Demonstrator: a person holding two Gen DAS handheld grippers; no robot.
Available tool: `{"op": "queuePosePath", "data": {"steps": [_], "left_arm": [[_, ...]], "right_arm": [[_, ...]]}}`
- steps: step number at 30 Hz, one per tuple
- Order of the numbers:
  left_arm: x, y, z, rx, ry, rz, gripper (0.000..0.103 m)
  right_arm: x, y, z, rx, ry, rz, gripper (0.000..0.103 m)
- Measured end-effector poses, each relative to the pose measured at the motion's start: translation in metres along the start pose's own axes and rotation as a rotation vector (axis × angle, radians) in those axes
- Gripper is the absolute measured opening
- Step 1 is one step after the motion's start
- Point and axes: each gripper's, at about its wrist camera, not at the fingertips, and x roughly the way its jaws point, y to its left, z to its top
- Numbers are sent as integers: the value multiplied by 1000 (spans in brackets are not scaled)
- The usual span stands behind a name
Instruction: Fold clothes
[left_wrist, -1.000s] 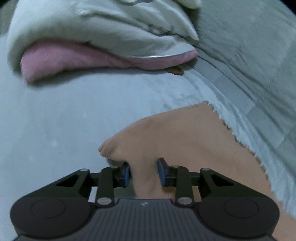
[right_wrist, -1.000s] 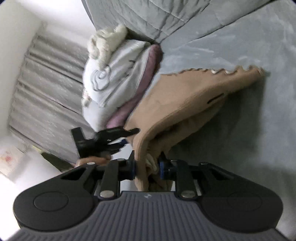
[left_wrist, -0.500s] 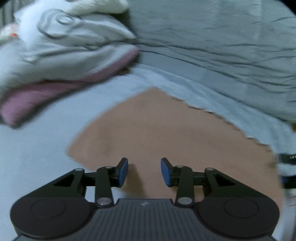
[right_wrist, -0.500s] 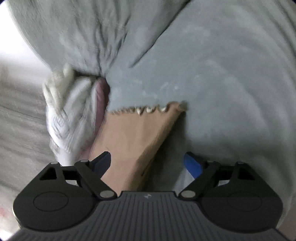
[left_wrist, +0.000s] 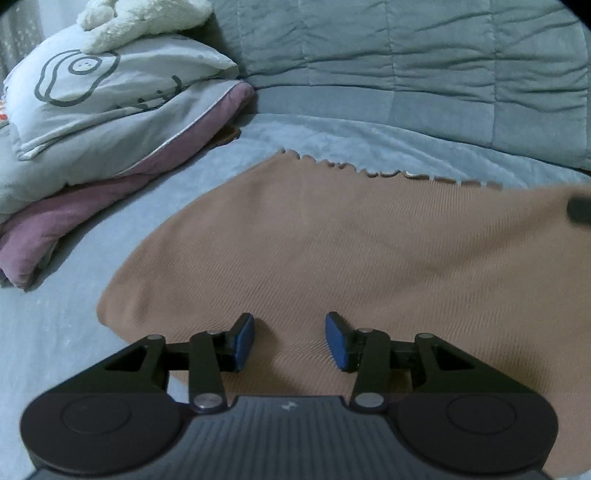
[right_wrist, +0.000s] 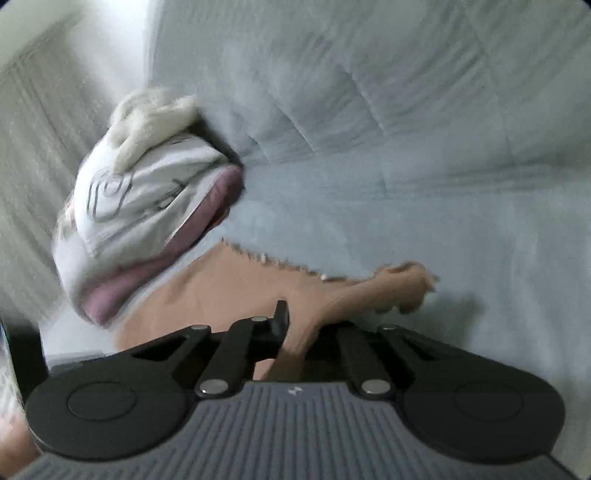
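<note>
Left tool released, its blue pads spread above the tan garment, which lies flat on the grey bed, scalloped hem toward the quilt; garment's right end runs out of view. Right tool view blurred: tan cloth rises in a bunched ridge between its fingers, tips hidden, so cannot tell whether clenched. Folded pillow and bedding at left, white plush toy on top, partly cut off.

Left gripper let go of tan garment, jaws now apart above it, garment now spread flat on bed, right gripper released, then closed on a fold again
</note>
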Motion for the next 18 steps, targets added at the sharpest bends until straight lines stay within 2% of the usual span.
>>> {"op": "queuePosePath", "data": {"steps": [2,3,4,5,6,9,11,12,13,15,17,18], "left_arm": [[2,3,-1,-8,1,-8,44],[2,3,-2,-4,-1,-7,45],[2,2,-2,1,-3,-4,45],[1,3,-1,-4,0,-2,45],[0,5,2,-18,4,4,45],[-9,6,7,-35,-29,30,43],[-19,2,8,-28,-71,28,44],[-21,-5,8,0,-83,25,46],[-22,-16,6,45,-92,28,51],[-14,-36,2,126,-80,57,55],[0,-44,-4,124,-68,79,54],[1,-41,-4,100,-74,71,54]], "right_arm": [[7,3,-6,-24,34,-21,6],[17,-4,-12,5,104,-41,8],[23,-13,-17,39,166,-54,18],[32,-28,-22,96,236,-55,23],[36,-45,-23,179,265,-28,24],[5,-65,-1,272,92,-163,34],[-10,-68,8,294,-1,-152,46],[-17,-70,12,309,-43,-140,57],[-19,-67,14,309,-54,-151,59],[-20,-56,18,255,-55,-165,59],[-27,-41,21,178,-88,-143,59],[-34,-32,23,130,-116,-103,60]]}}
